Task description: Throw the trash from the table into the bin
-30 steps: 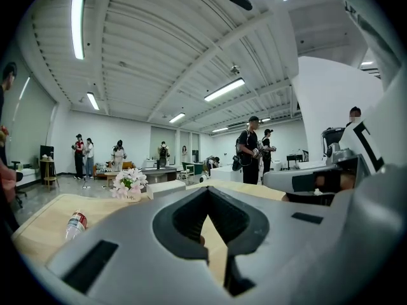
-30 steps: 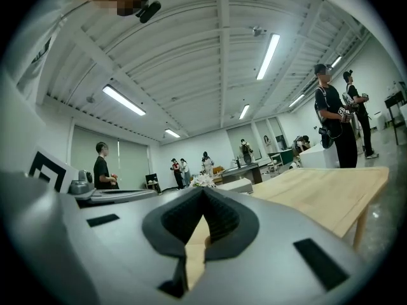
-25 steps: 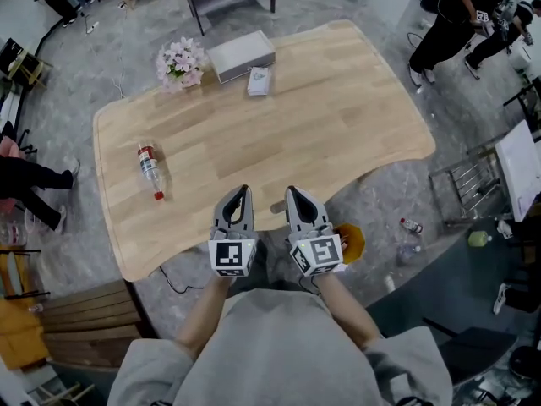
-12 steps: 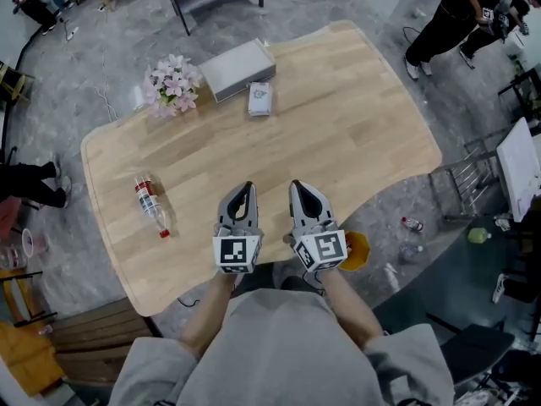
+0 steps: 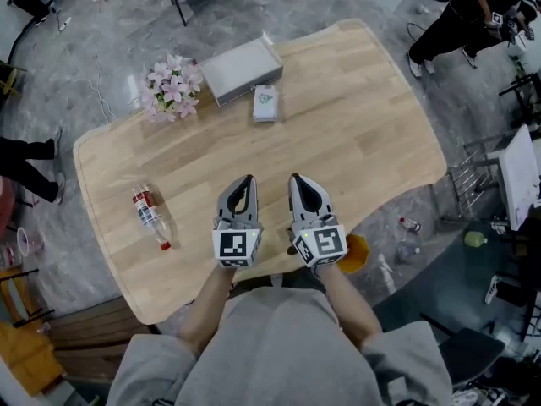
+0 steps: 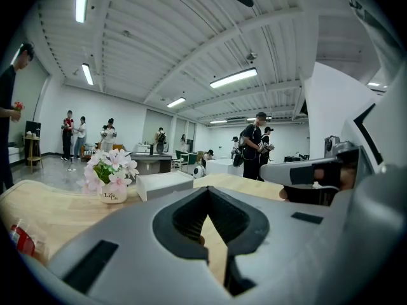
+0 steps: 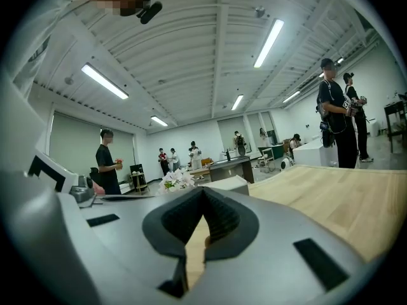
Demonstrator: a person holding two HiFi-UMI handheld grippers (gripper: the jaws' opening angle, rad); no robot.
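Both of my grippers are pressed together and hold nothing. The left gripper and the right gripper sit side by side, pointing out over the pale wooden table from its near edge. The trash I see most clearly is a clear plastic bottle with a red label and a red cap. It lies flat on the table, off to the left of the left gripper and a bit back from its tips, well apart from it. The bottle runs almost the same way the gripper points, only a little slanted, with the red cap at the end nearer to me. In the left gripper view the bottle shows low at the left edge, not in front of the jaws. The left gripper is much nearer to it than the right one, so I think the left one should swing left and open. I cannot tell where the bin is.
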